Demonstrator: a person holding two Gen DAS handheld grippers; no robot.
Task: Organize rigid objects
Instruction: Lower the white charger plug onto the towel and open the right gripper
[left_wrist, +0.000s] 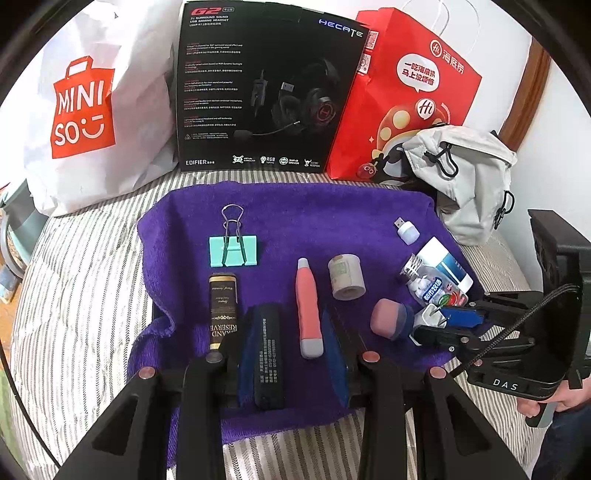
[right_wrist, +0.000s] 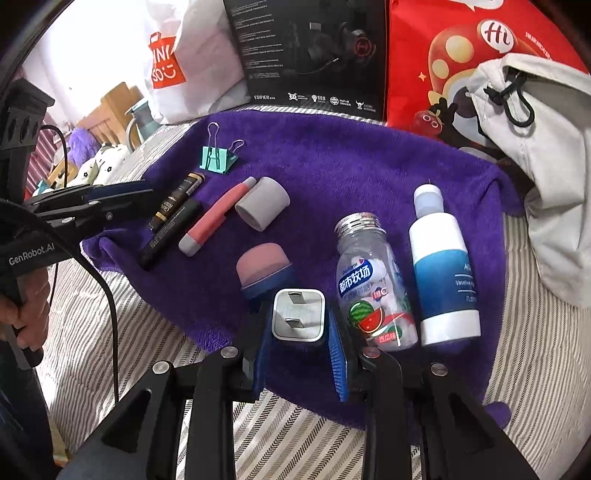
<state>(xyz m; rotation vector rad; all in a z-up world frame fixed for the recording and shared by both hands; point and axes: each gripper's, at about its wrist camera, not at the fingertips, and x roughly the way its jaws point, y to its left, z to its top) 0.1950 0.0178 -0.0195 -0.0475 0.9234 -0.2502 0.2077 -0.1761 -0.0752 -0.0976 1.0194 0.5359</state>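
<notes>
A purple towel (right_wrist: 351, 177) is lying spread over the striped bedding (left_wrist: 85, 295), carrying the rigid objects; a white lotion bottle (right_wrist: 443, 266) and a clear mint bottle (right_wrist: 373, 280) are lying side by side at its right, a pink tube (left_wrist: 308, 306) and a small tape roll (left_wrist: 346, 277) near the middle, a teal binder clip (left_wrist: 232, 251) toward the back. The right gripper (right_wrist: 299, 343) is sitting clamped on a white plug adapter (right_wrist: 298, 314), its blue pads pressing both sides, prongs facing up, just beside a pink-capped stub (right_wrist: 264, 267); the left gripper (left_wrist: 291, 362) is standing with fingers apart, a slim black stick (left_wrist: 267, 362) lying against the left finger's inner face, unclamped, next to a black-and-gold tube (left_wrist: 221, 310). The step in hand looks like placing the adapter; the next move probably calls for carrying it to a free patch of towel and parting the fingers without nudging the mint bottle.
</notes>
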